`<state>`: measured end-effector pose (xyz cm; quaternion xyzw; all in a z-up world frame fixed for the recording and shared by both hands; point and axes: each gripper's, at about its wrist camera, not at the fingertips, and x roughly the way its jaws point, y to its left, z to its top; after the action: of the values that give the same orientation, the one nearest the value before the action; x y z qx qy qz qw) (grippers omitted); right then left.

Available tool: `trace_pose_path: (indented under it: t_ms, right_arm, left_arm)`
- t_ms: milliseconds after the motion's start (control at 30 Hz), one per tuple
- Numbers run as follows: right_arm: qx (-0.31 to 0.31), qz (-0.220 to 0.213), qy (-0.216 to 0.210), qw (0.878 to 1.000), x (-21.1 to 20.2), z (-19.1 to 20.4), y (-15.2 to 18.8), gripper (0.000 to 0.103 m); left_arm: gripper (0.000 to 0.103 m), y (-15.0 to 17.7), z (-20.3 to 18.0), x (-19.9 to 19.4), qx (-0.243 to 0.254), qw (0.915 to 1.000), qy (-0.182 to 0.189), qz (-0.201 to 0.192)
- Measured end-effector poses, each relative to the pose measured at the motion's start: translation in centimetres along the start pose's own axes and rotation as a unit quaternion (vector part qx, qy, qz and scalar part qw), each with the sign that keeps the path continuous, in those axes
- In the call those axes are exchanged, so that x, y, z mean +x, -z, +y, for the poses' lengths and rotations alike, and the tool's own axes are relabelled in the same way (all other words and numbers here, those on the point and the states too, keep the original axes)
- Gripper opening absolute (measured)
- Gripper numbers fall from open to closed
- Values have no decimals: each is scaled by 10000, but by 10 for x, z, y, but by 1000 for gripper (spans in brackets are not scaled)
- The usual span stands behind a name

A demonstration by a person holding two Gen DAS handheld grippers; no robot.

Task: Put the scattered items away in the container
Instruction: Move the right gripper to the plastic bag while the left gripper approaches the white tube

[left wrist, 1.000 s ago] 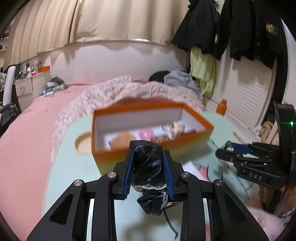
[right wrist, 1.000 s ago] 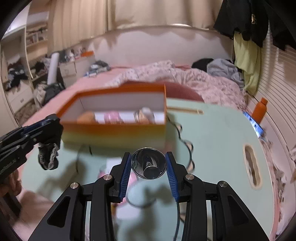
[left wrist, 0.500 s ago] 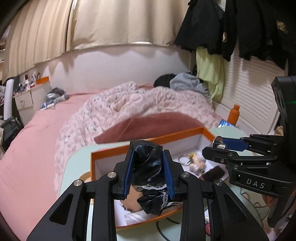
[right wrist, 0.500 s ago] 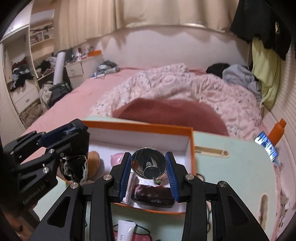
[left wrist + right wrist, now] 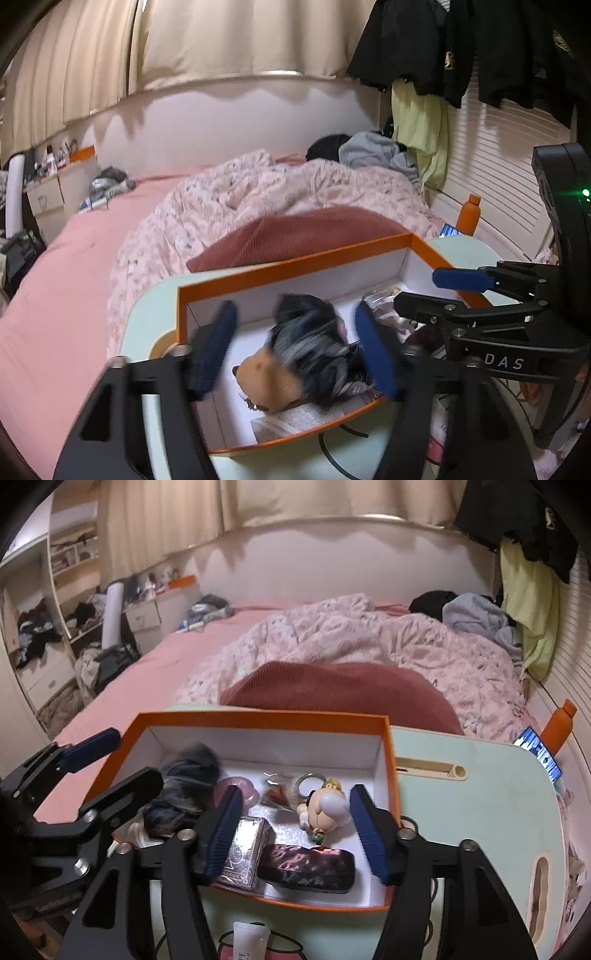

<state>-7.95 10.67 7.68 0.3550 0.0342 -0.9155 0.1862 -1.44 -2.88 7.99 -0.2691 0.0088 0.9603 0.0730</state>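
An orange box (image 5: 295, 262) with a white inside stands on the pale green table. My left gripper (image 5: 295, 317) hangs over its left end with the jaws opening. The black lace-trimmed cloth (image 5: 314, 347) is blurred between the spread pads, touching neither, above a tan soft toy (image 5: 266, 380). My right gripper (image 5: 295, 797) is over the box (image 5: 258, 714) with its jaws opening and nothing between its pads. Below it lie a small doll (image 5: 327, 805), a key ring (image 5: 312, 781), a card pack (image 5: 245, 849) and a dark pouch (image 5: 306, 864). The cloth (image 5: 188, 779) sits by the left gripper (image 5: 125, 760).
The table (image 5: 480, 794) continues to the right of the box, with a slot tray (image 5: 428, 770) and a cut-out handle (image 5: 539, 893). A white tube (image 5: 251, 938) lies at the near edge. An orange bottle (image 5: 561, 727) and a phone (image 5: 539, 753) are far right. The bed lies behind.
Both grippers came in over the box, then spread their jaws. The black cloth has left the left pads and the shiny round piece has left the right pads.
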Motion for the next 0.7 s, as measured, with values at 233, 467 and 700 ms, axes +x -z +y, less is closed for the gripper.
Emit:
trace_pose_path:
  t_ms: [233, 467, 700]
  right_arm:
    - [-96, -77, -63, 9999, -21, 0, 11, 62]
    - [-244, 71, -373, 9990, -59, -6, 48, 62]
    - [256, 299, -897, 9952, -95, -27, 89, 62]
  left_arm:
    - [70, -1, 8, -25, -259, 9994, 210, -48]
    - [84, 30, 5, -52, -165, 9981, 531, 268]
    - [84, 73, -13, -75, -6, 9974, 587, 421]
